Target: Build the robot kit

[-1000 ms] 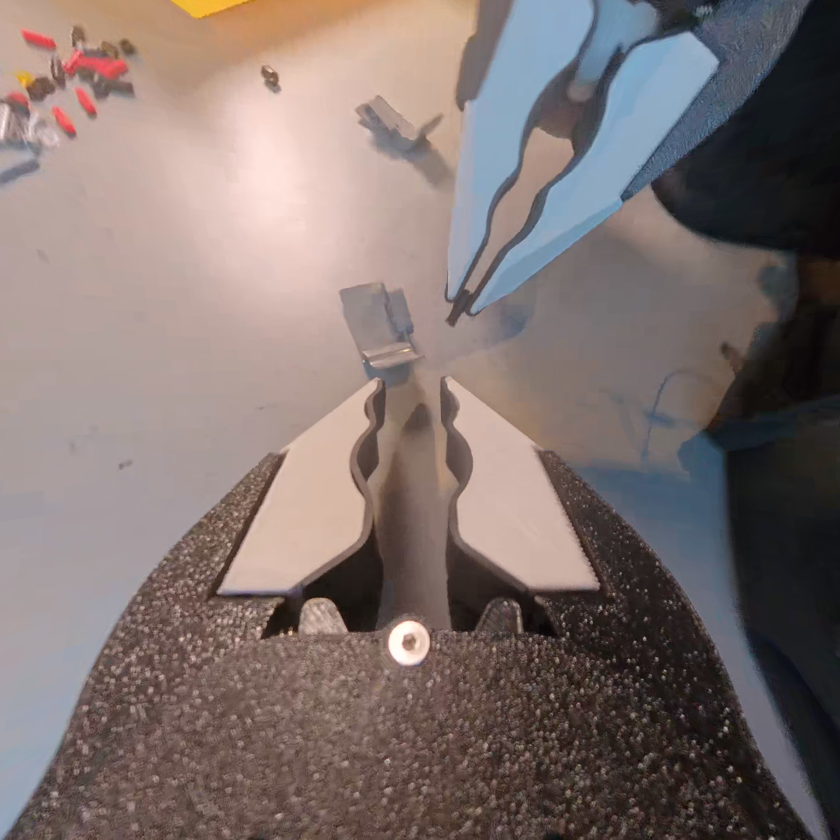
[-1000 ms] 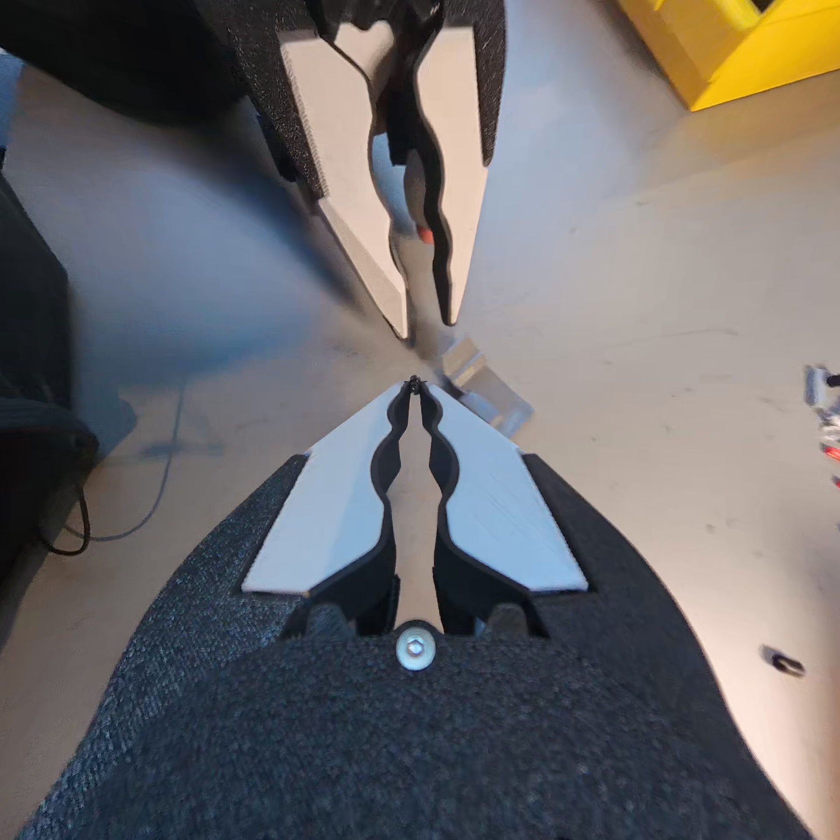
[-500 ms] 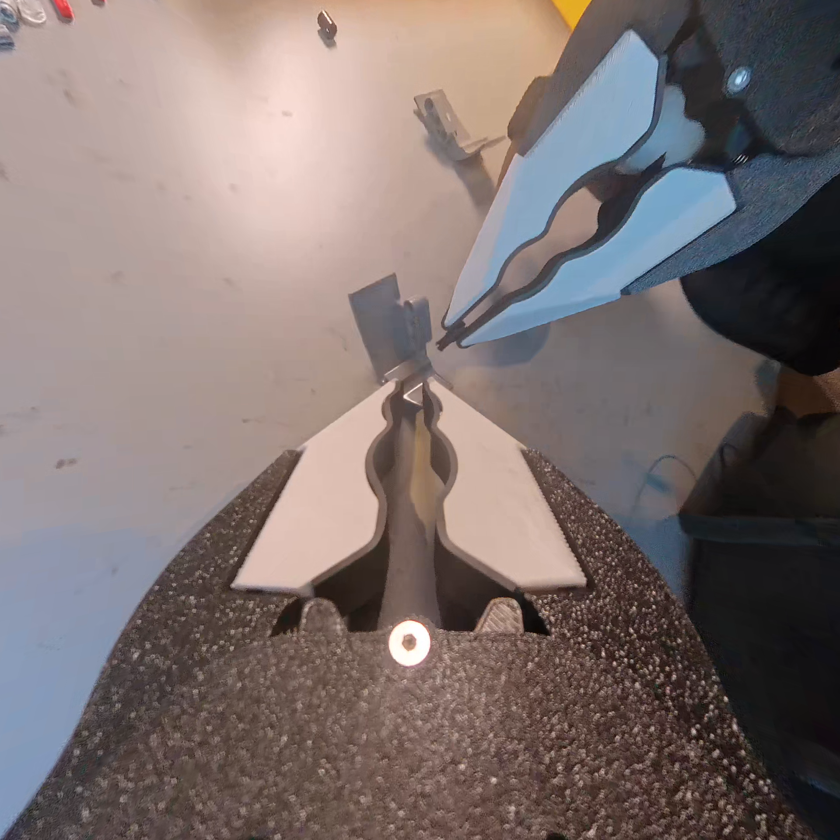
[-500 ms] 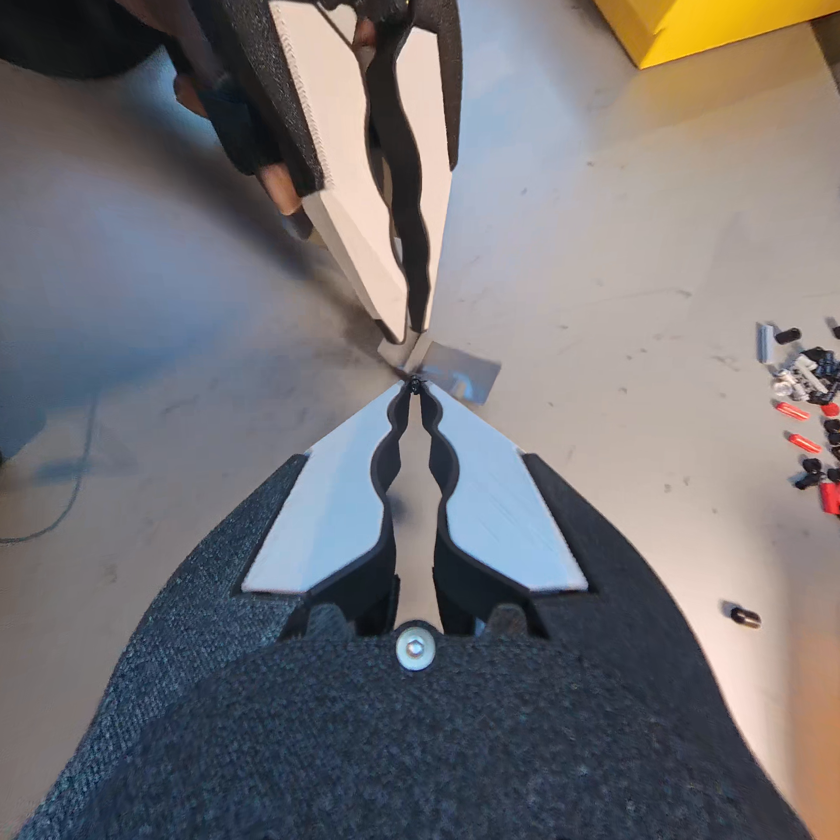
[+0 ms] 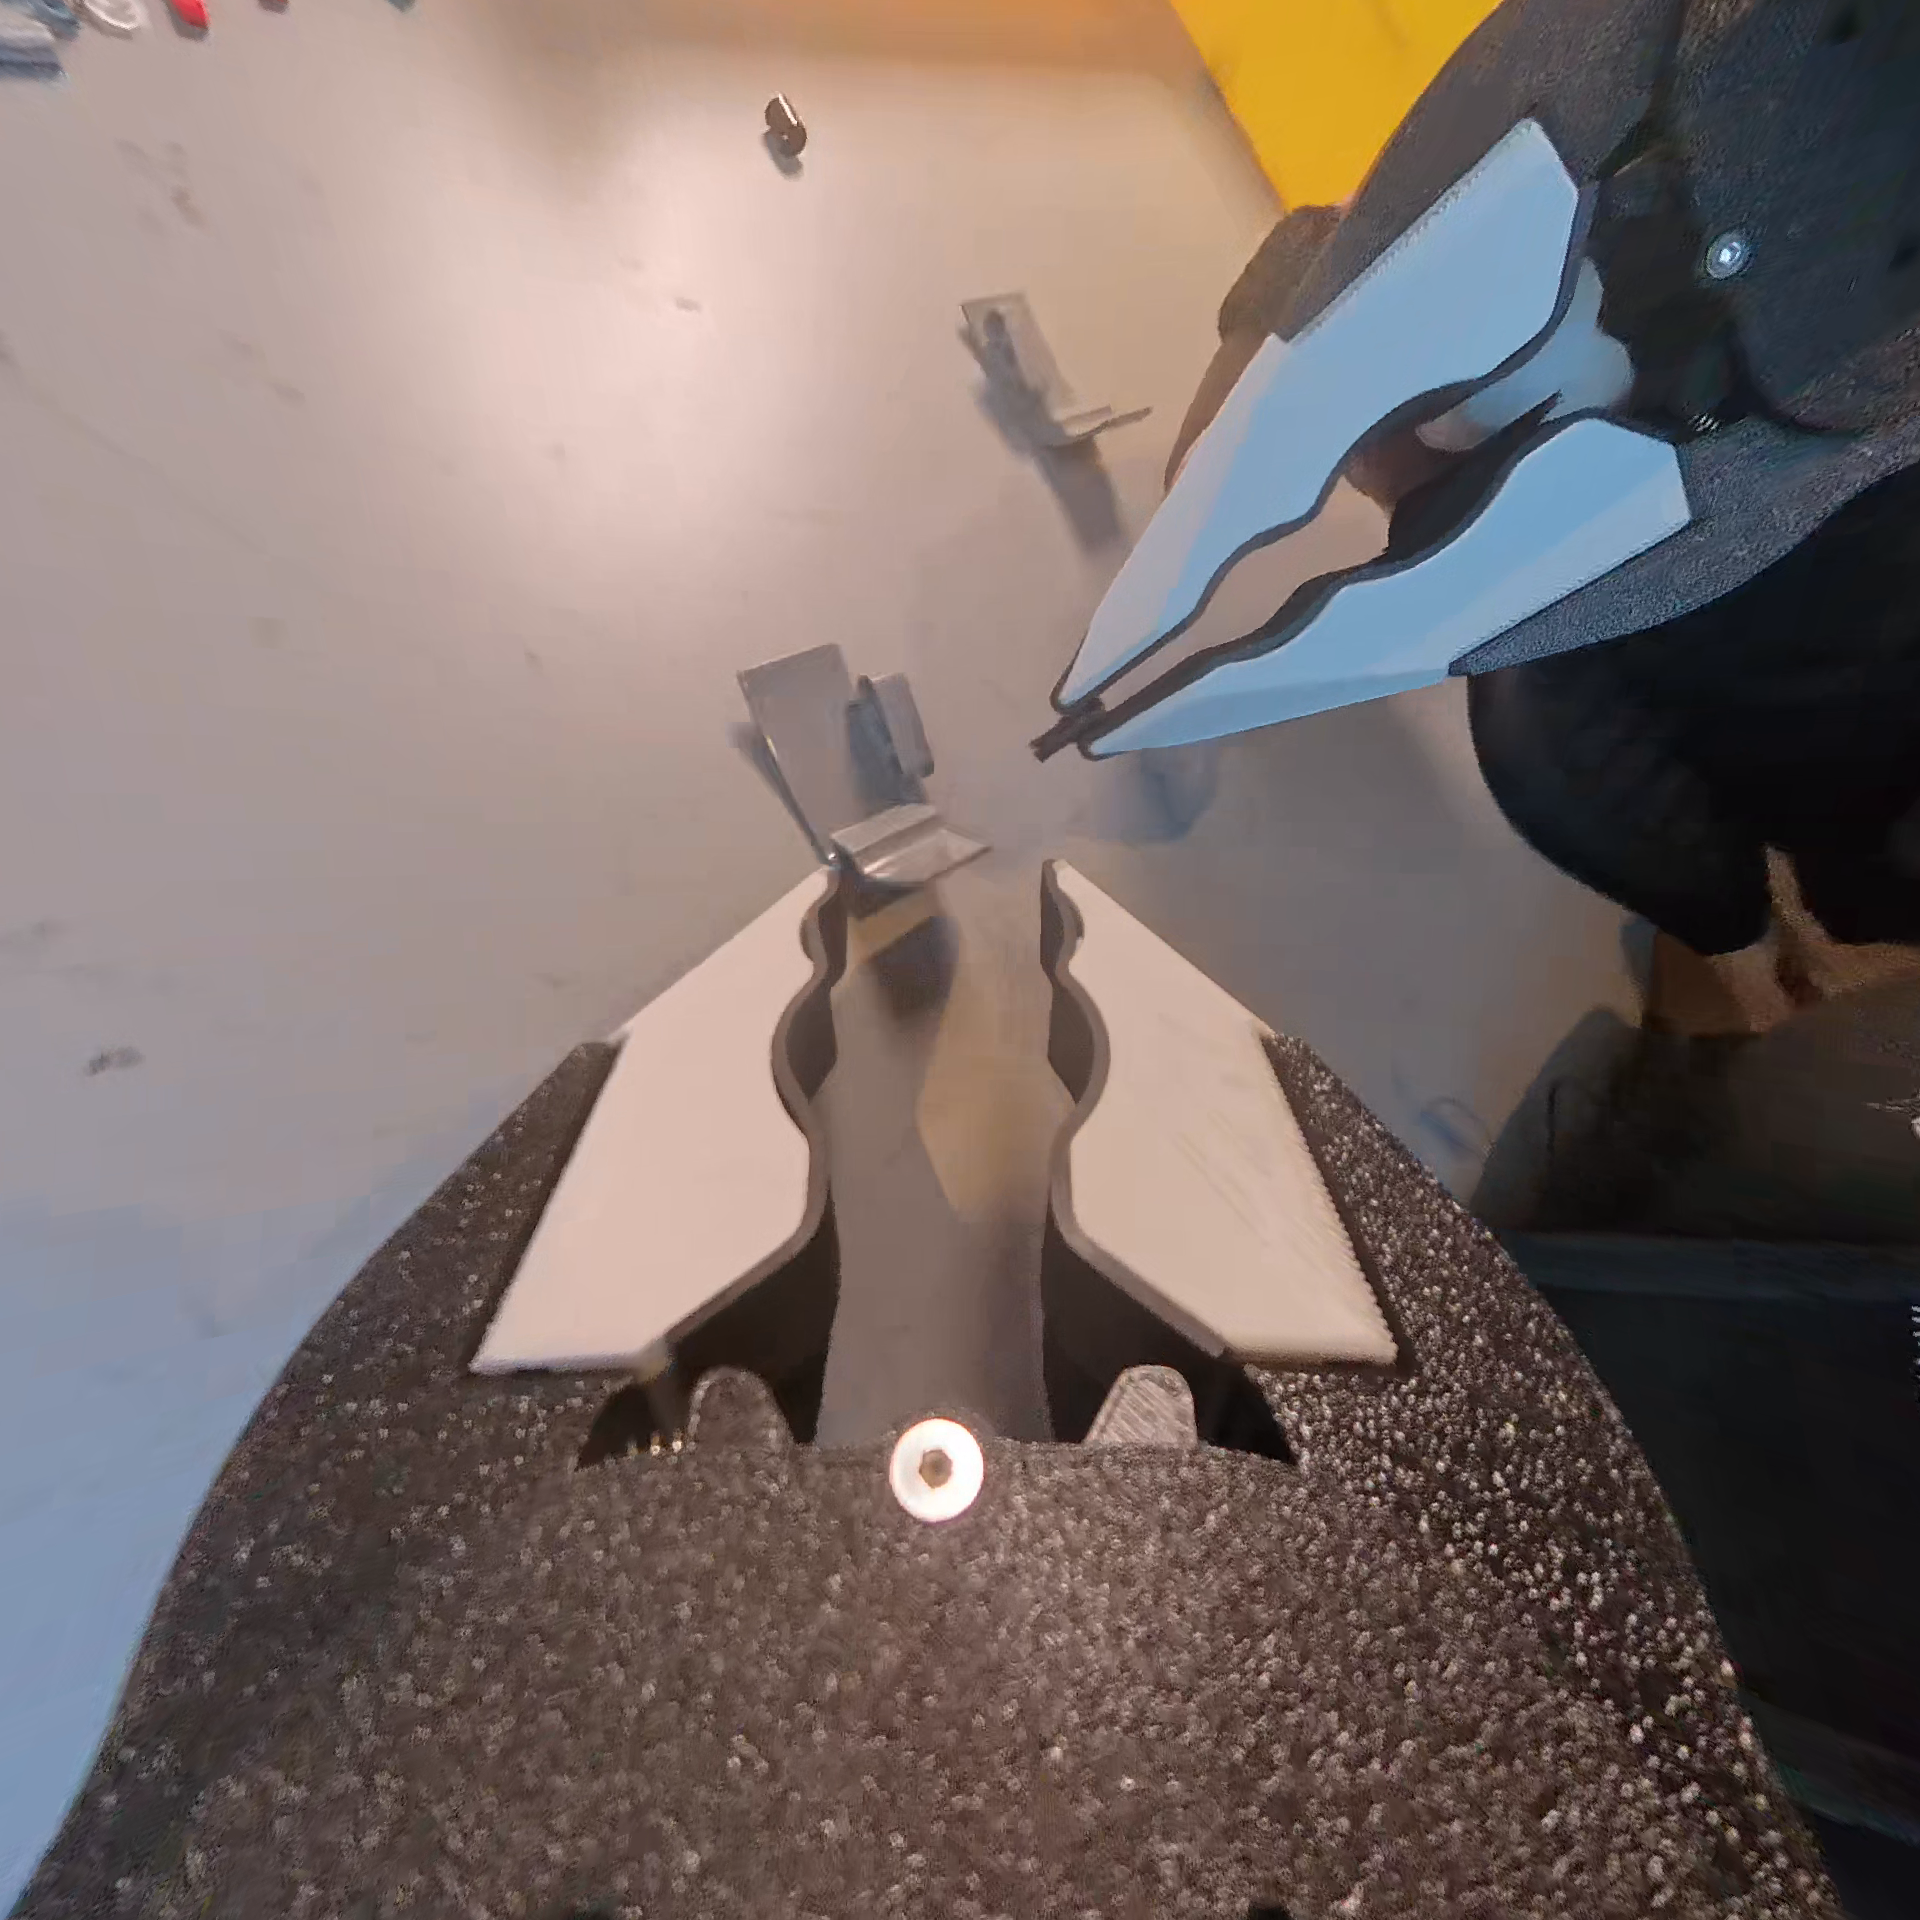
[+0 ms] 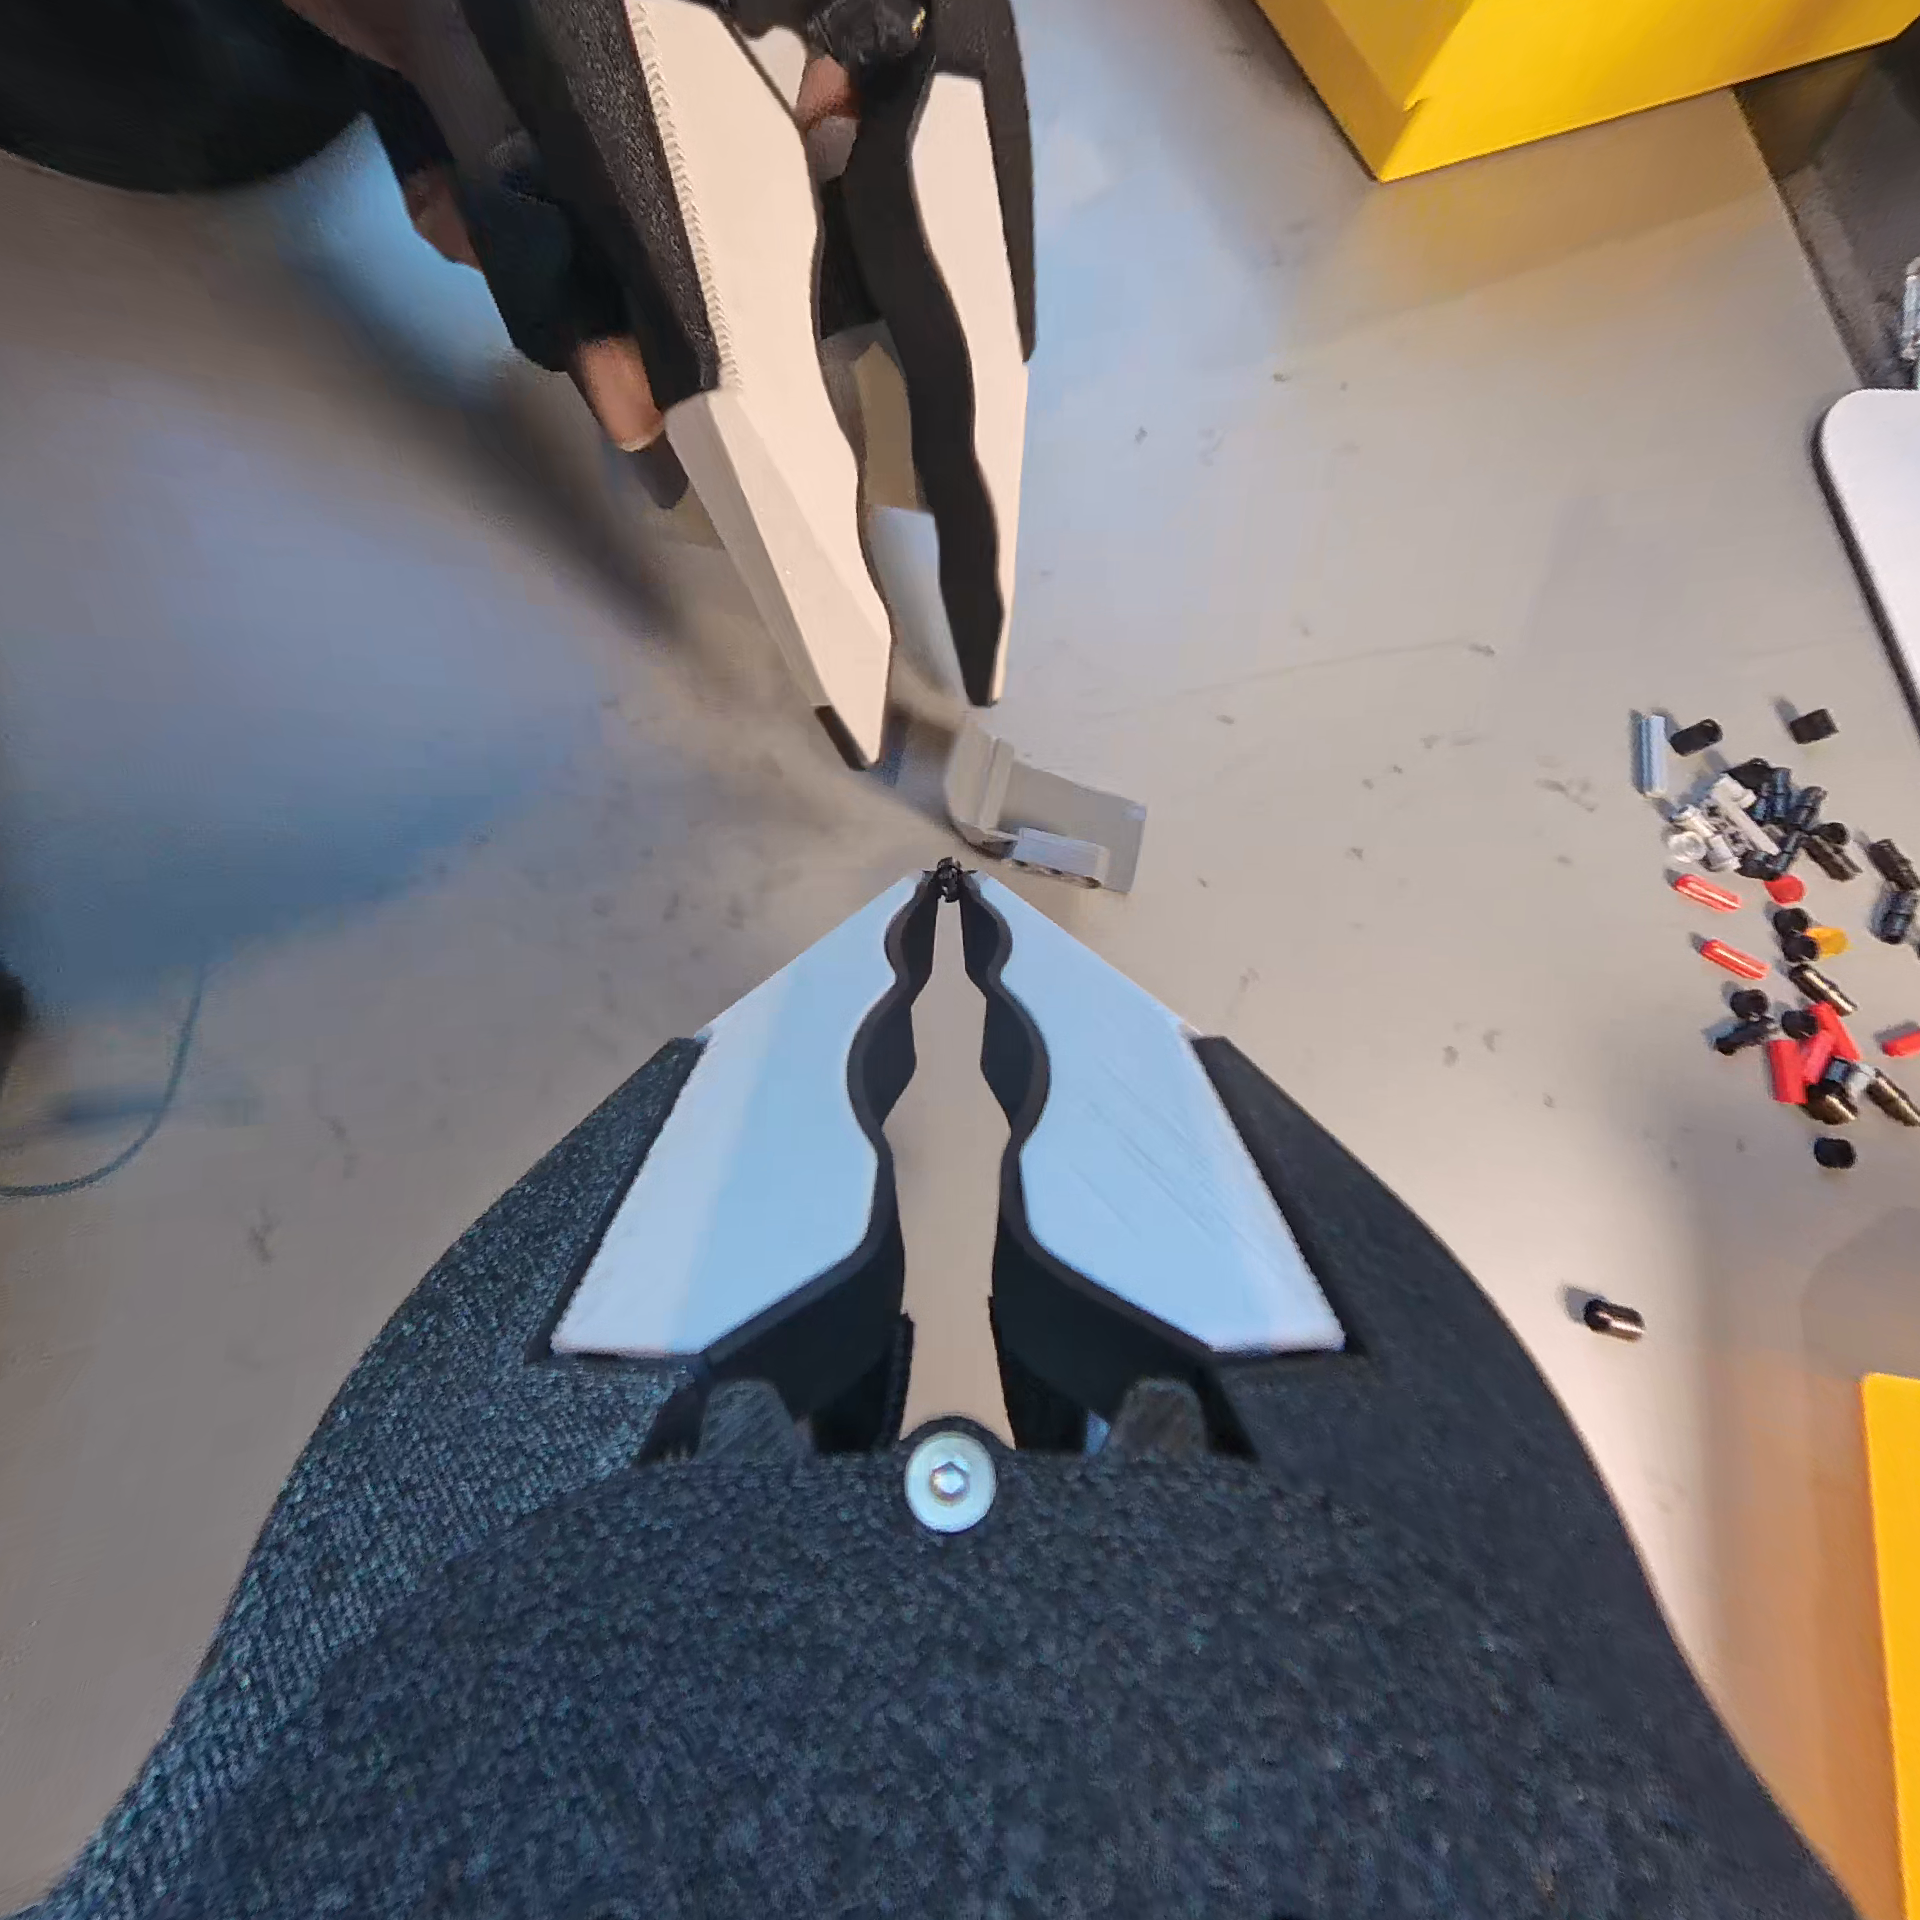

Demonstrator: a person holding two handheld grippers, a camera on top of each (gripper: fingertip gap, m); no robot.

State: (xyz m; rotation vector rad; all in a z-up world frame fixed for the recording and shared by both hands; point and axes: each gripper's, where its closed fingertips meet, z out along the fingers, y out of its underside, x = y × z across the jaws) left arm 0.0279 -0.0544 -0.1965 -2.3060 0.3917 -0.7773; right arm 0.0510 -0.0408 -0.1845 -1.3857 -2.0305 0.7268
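Grey table, left gripper now spread, metal bracket released, right gripper still pinching black pin.

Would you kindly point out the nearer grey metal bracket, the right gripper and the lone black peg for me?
nearer grey metal bracket (image 5: 805, 727): left wrist view, on its upright plate.
right gripper (image 6: 947, 876): right wrist view, between its closed fingertips.
lone black peg (image 6: 1612, 1320): right wrist view, on its body.

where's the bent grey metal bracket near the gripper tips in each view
Left wrist view: bent grey bracket just above centre, at the open left gripper tips.
Right wrist view: it lies right of centre, beyond the shut right gripper.
Shared landmark: the yellow box, top right.
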